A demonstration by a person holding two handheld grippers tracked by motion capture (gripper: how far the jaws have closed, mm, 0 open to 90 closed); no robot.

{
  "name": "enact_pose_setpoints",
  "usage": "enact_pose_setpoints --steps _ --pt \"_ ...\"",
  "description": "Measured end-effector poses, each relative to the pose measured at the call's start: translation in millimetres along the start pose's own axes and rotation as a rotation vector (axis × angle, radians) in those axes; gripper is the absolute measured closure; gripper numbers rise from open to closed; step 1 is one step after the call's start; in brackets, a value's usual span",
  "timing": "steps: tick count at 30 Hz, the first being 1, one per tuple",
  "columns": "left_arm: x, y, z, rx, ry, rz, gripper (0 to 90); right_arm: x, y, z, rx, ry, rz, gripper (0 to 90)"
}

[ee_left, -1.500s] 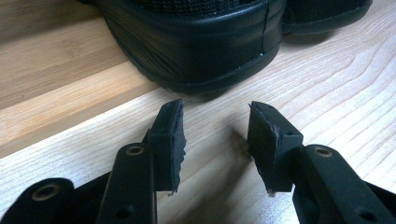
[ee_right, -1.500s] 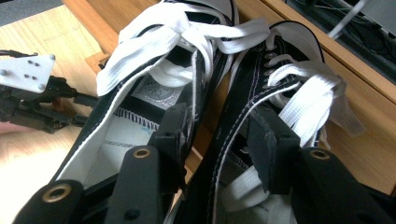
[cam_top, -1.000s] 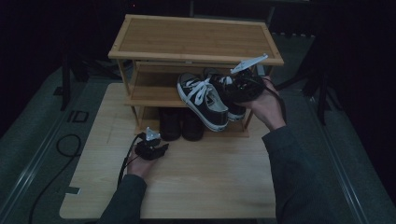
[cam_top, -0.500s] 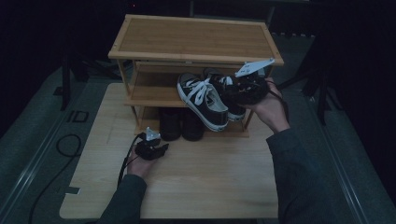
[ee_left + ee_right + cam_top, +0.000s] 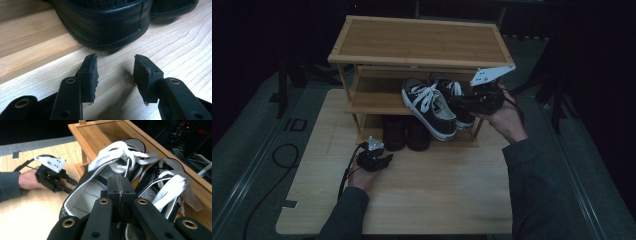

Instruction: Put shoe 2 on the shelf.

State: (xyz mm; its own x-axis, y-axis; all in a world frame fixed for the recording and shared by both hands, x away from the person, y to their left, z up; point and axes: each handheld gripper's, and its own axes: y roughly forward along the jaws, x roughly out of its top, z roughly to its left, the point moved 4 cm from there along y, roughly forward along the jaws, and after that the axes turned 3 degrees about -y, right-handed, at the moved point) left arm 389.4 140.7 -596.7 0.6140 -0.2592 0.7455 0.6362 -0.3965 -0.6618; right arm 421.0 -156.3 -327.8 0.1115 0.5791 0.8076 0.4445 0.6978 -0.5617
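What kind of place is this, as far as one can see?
Probably a dim room set up for recording shoe tidying: a bamboo shoe rack on a wooden table, sneakers on its shelf, cables on the grey floor.

The left tongs [image 5: 384, 161] rest low, jaws parted with nothing between them. The right tongs [image 5: 460, 101], held raised, have just been closing; their pads meet.

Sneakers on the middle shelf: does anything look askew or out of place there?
Yes. The near sneaker sits slanted, its toe sticking out past the front edge of the shoe rack instead of lying flat. The right gripper is shut on its heel rim. The second sneaker lies behind it.
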Motion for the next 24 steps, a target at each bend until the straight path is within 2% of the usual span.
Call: enact_pose_setpoints --steps 11,17,24 --pt "0.3 0.4 -1.1 0.004 -0.004 -0.002 52.9 -10.2 -8.9 2.3 0.004 0.004 -0.026 89.9" --pt "1.2 -2.0 3.8 0.021 -0.036 0.012 57.3 -15.9 -16.0 4.4 0.016 0.001 -0.037 89.9" --pt "8.6 -18.5 4.9 0.021 -0.014 0.008 62.2 -25.9 -23.2 6.0 0.028 0.000 -0.044 89.9"
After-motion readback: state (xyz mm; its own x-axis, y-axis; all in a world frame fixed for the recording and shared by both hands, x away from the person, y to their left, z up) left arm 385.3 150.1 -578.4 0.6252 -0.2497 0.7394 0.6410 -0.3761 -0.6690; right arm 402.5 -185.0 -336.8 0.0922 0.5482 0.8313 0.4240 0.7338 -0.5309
